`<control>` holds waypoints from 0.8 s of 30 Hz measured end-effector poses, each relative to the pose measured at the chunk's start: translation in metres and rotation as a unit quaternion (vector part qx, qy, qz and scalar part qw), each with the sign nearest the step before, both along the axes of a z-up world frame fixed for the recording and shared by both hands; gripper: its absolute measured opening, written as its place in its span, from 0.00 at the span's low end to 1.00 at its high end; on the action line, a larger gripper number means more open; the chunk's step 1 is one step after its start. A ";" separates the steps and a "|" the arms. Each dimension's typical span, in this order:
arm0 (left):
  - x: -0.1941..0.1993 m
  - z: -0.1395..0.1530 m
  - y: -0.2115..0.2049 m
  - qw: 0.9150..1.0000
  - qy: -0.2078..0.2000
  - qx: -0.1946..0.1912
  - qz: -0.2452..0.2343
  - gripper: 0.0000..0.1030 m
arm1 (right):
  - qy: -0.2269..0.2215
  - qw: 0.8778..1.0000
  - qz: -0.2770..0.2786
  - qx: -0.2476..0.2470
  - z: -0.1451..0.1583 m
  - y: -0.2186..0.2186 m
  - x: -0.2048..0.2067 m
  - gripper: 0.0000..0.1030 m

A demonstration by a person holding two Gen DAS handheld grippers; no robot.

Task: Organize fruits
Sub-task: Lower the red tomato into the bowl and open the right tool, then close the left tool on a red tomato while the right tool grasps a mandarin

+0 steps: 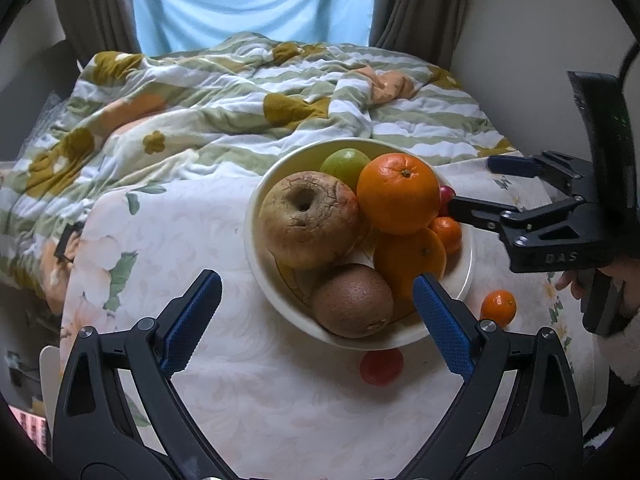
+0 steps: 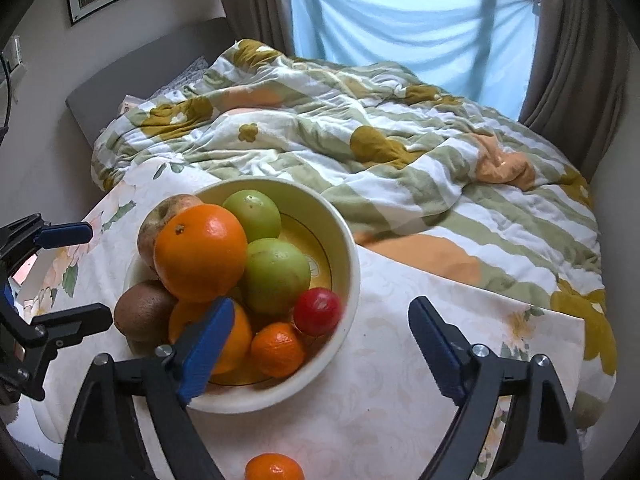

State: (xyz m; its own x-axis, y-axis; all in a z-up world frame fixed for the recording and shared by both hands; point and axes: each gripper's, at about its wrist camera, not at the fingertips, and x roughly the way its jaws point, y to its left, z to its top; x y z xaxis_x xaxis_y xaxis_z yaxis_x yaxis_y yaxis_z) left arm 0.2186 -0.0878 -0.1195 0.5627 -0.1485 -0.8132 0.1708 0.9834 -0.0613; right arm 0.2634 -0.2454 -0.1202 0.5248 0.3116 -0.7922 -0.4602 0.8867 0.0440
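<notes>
A cream bowl [image 1: 251,220] [image 2: 349,248] on the floral-cloth table holds a wrinkled apple [image 1: 308,220], a big orange [image 1: 398,192] [image 2: 200,252], green fruits [image 2: 276,276], a kiwi [image 1: 352,300], a second orange, a small mandarin [image 2: 277,349] and a red fruit [image 2: 318,311]. Outside the bowl, a loose mandarin [image 1: 498,307] [image 2: 274,467] and a red fruit [image 1: 381,366] lie on the cloth. My left gripper [image 1: 316,320] [image 2: 76,276] hangs open over the bowl's near rim. My right gripper [image 2: 322,346] [image 1: 480,188] is open at the bowl's right side, holding nothing.
The table [image 2: 400,380] butts against a bed with a rumpled striped quilt [image 1: 240,112] behind the bowl. Curtains and a blue-covered window stand at the back. A person's hand [image 1: 572,280] grips the right tool. The table's edge runs left of the bowl.
</notes>
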 end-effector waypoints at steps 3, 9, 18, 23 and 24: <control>0.000 0.005 0.004 1.000 -0.002 -0.001 0.000 1.00 | -0.013 1.000 -0.012 -0.003 0.007 -0.003 -0.005 1.00; -0.013 0.033 0.013 1.000 -0.026 0.005 -0.007 1.00 | -0.040 0.998 -0.041 0.005 0.035 -0.008 -0.024 0.99; -0.047 0.069 0.024 0.998 -0.062 0.009 -0.023 1.00 | -0.061 0.993 -0.102 -0.009 0.083 -0.018 -0.074 1.00; -0.066 0.074 0.027 0.997 -0.063 0.007 -0.034 1.00 | -0.055 0.990 -0.129 -0.006 0.093 -0.022 -0.103 1.00; -0.070 0.075 0.027 0.997 -0.064 0.006 -0.036 1.00 | -0.056 0.989 -0.134 -0.005 0.094 -0.022 -0.109 1.00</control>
